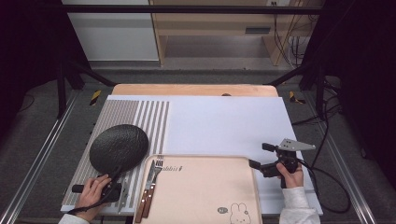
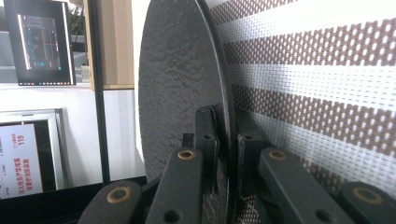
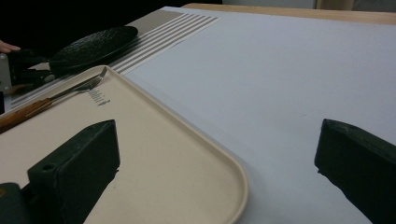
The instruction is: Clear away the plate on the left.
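A round black textured plate [image 1: 119,148] hangs over the striped placemat [image 1: 149,116] at the left, its near edge clamped by my left gripper [image 1: 113,179]. In the left gripper view the plate [image 2: 182,88] stands on edge between the two black jaws, with the left gripper [image 2: 227,144] shut on its rim. My right gripper [image 1: 258,155] is held open at the right end of the beige tray [image 1: 205,191]. In the right gripper view its jaws stand wide apart over the tray's corner [image 3: 224,177], the right gripper [image 3: 217,149] holding nothing.
A fork [image 1: 155,173] and a wooden-handled knife [image 1: 144,196] lie along the left side of the tray. A rabbit drawing [image 1: 238,210] marks its near right part. A white mat [image 1: 224,126] covers the wooden table [image 1: 196,89]. Cables trail at the right.
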Demonstrator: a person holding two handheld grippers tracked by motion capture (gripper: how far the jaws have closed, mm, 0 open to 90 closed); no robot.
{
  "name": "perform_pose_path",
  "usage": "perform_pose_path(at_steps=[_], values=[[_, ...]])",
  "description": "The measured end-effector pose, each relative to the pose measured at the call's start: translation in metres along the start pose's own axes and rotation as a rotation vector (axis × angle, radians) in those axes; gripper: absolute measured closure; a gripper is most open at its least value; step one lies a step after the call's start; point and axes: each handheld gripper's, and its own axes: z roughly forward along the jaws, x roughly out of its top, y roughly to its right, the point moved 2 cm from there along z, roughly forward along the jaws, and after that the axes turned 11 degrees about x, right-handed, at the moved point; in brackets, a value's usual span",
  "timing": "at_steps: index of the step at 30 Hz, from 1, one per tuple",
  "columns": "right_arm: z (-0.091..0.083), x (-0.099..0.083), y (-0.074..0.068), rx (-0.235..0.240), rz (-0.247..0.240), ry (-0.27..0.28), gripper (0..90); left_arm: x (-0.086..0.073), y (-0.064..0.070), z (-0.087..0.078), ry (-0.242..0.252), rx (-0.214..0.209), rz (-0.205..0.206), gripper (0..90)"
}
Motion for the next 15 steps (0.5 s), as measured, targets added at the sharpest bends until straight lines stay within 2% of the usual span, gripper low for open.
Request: perform_pose_path(at_steps=[15], values=[[-0.0003, 0.0002, 0.0003, -0.002, 0.0, 0.001, 0.3, 0.0025, -0.0072, -0.0015, -0.019, 0.005, -0.032, 85.1]])
